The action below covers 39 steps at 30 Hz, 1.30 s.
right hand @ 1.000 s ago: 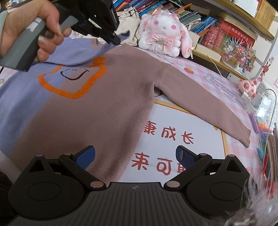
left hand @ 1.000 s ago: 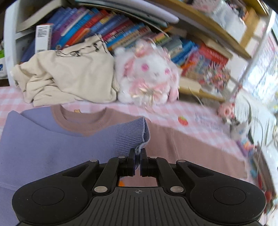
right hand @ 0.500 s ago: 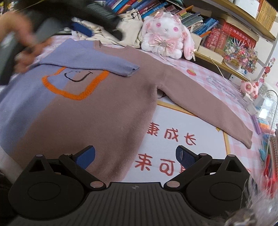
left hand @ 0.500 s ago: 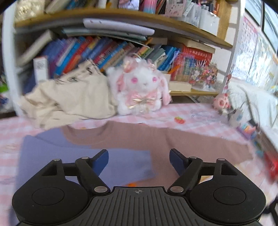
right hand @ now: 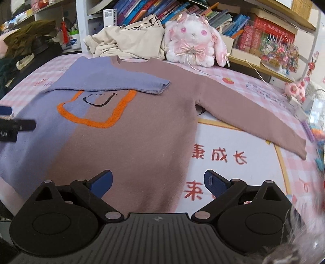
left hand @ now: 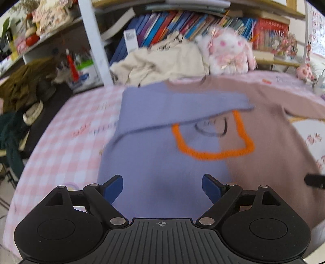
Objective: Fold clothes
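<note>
Left gripper (left hand: pixel 162 187) over purple half of sweater (left hand: pixel 162 162); jaws opening, wide apart, nothing between them. Ahead: purple sleeve (left hand: pixel 182 105) folded across chest, cuff above orange outline (left hand: pixel 213 154). Brown half to the right. Far ahead: cream garment (left hand: pixel 162 63), plush rabbit (left hand: pixel 229 54), bookshelf (left hand: pixel 182 26). Frame blurred.

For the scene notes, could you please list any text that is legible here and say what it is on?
"康成长": red characters on the white printed panel of the table cover.
"来": large red character below it; the rest is hidden.
Book spines, white box label, pink check prints: too small or blurred to read.
</note>
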Tool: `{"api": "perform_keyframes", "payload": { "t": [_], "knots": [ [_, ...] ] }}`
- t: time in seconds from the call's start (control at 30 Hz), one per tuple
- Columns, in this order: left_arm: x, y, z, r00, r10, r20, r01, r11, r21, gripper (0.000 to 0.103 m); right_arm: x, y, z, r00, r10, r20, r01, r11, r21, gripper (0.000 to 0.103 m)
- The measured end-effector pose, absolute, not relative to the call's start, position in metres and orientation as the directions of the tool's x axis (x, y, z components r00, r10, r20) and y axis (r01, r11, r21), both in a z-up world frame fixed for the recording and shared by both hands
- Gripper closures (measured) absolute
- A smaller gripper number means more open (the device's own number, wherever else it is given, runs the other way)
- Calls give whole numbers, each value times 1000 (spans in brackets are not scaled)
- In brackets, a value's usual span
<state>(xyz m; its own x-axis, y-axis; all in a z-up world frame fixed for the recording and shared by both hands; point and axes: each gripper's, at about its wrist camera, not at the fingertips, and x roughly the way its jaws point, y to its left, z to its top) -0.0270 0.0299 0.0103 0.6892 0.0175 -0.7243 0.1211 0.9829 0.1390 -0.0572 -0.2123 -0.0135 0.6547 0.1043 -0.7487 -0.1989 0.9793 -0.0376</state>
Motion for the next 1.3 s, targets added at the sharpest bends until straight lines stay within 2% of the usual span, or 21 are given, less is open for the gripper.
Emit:
{"api": "perform_keyframes", "payload": {
  "t": [0.13,0.2,0.47,0.67,0.83,0.93,1.0,1.1,1.13,1.17,1.2,1.3],
  "knots": [
    [-37,42,9,693,13,-721,120,984,133,15,-65,-206,-10,660,65,-748,-152,987,-49,5],
    [-45,49,9,706,6,-708,121,984,130,10,-70,-205,-9,664,46,-747,-126,991,-50,6],
    [-57,86,-3,644,-23,-765,84,996,41,10,-87,-202,-12,635,-22,-772,-11,999,-37,21],
    [-65,117,-4,665,-12,-747,-11,1000,-26,12,-91,-212,-15,617,-64,-784,90,996,-10,38],
    [-60,131,-10,657,-9,-754,-54,997,-60,17,-91,-215,-17,608,-75,-790,112,994,-7,42],
    [-55,133,-16,637,-19,-771,-52,996,-67,29,-87,-216,-18,603,-78,-794,116,993,-10,44],
    [-52,134,-21,622,-25,-782,-51,996,-72,44,-85,-217,-20,596,-79,-799,118,993,-10,47],
    [-48,136,-25,610,-33,-791,-55,995,-84,58,-83,-221,-22,584,-79,-808,126,992,-6,55],
    [-46,136,-25,610,-33,-792,-56,995,-84,61,-83,-222,-22,580,-77,-811,129,992,-2,61],
    [-45,136,-25,612,-33,-790,-53,995,-83,67,-82,-223,-23,576,-72,-814,129,992,4,68],
    [-44,137,-25,613,-34,-789,-51,995,-82,76,-82,-224,-24,572,-65,-818,129,992,11,72],
    [-40,138,-25,614,-63,-787,-41,993,-111,92,-80,-223,-26,562,-32,-827,112,993,37,89]
  ]
}}
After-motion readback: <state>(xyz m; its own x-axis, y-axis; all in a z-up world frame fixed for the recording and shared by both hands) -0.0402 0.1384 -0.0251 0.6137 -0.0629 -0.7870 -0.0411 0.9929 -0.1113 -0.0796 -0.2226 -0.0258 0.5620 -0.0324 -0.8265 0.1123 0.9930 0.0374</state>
